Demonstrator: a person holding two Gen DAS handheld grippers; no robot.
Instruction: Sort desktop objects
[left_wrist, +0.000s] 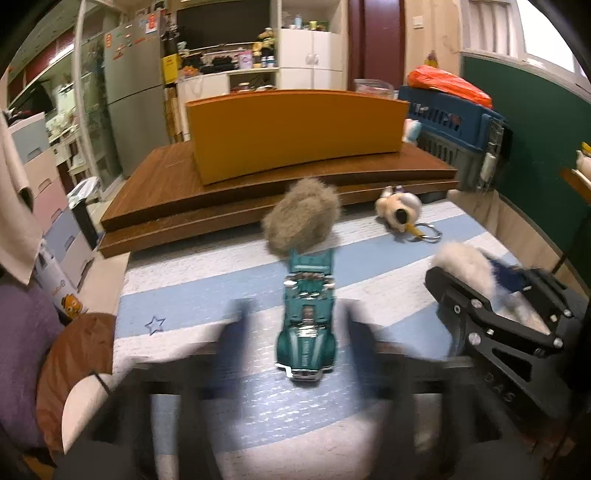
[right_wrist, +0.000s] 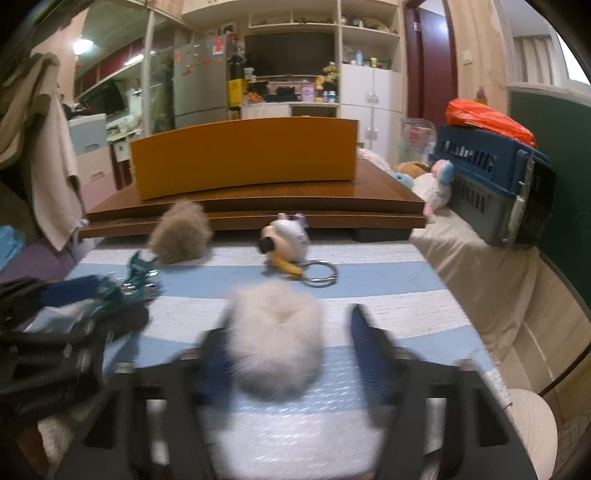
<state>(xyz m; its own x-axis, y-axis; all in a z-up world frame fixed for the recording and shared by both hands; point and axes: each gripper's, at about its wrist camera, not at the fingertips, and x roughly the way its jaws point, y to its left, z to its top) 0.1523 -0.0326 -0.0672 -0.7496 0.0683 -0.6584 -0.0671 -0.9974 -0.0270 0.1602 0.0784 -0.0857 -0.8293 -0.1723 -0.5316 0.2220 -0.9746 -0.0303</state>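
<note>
Nearest the orange box's (left_wrist: 295, 133) far side, at the table's (left_wrist: 192, 302) front, the left claw (left_wrist: 295, 332) stands wide with the teal toy car (left_wrist: 306, 325) between its blurred fingers, not yet gripped. The car looks hard, light and smooth; its flanks seem the best hold. The right claw (right_wrist: 291, 350), also wide, straddles a white fur ball (right_wrist: 275, 339): soft, squashy, best pinched across the middle. Closer to the box lie a brown fur ball (left_wrist: 301, 218) and a plush keychain (left_wrist: 400, 210), just before the wooden platform (left_wrist: 166, 192).
</note>
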